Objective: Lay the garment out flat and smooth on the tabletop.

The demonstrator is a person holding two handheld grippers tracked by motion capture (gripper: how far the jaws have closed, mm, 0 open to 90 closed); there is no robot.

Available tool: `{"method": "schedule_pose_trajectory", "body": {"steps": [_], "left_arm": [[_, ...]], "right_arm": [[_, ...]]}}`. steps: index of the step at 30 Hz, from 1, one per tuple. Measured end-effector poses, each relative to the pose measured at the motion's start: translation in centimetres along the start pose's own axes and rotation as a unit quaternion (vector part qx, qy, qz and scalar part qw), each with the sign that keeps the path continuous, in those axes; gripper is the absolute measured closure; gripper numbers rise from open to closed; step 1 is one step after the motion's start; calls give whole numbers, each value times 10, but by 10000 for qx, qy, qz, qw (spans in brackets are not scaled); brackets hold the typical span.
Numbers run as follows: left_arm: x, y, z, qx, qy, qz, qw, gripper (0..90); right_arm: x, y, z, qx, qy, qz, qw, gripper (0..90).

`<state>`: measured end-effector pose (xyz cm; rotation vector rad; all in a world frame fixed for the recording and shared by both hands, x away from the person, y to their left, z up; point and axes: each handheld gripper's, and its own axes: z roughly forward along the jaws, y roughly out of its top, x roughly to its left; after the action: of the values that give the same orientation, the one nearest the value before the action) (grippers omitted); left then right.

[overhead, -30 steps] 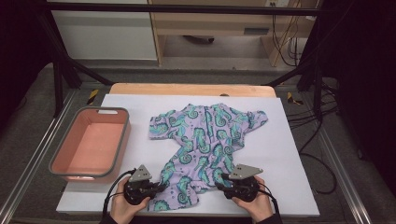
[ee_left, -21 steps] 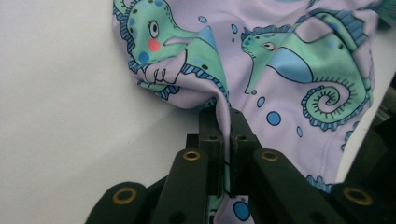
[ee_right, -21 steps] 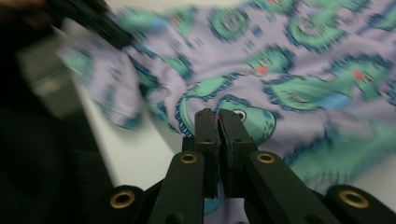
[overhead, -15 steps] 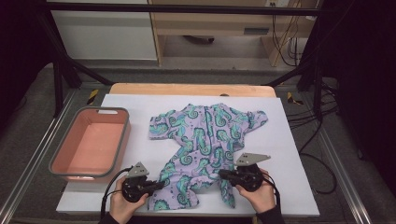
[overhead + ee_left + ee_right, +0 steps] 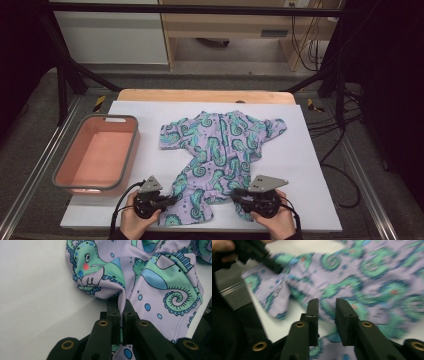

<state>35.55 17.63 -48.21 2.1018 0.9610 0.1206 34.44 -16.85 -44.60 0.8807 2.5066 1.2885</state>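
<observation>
A lilac baby garment with a green seahorse print lies spread on the white board, its legs toward me. My left gripper is at the lower left leg. In the left gripper view it is shut on a raised fold of the garment. My right gripper is at the lower right leg. In the blurred right gripper view its jaws stand apart and have just been opening, with garment cloth below and between them but not pinched. The left gripper appears there at top left.
A pink basin with a grey rim sits on the board's left side. Beyond the board runs a wooden table edge, and black frame bars and cables stand at the sides. Bare white board lies right of the garment.
The right hand has rocked and lifted a little at the garment's lower right leg, shifting that cloth. The left hand has stayed where it was, still pinching its fold.
</observation>
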Motion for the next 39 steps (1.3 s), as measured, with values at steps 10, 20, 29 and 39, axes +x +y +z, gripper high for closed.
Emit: {"method": "schedule_pose_trajectory", "body": {"steps": [10,20,29,39], "left_arm": [[0,1,-1,-24,-24,-38,10000,868],[2,6,-21,-390,-130,-239,9989,868],[7,2,-15,-262,-65,-278,9992,867],[6,-2,-7,-212,-54,-98,9997,865]], "right_arm": [[-11,-8,42,391,-581,-496,9963,781],[9,19,-4,-36,673,129,9976,885],[-2,10,18,-258,14,200,9995,680],[13,-1,37,1,-186,128,9997,514]]}}
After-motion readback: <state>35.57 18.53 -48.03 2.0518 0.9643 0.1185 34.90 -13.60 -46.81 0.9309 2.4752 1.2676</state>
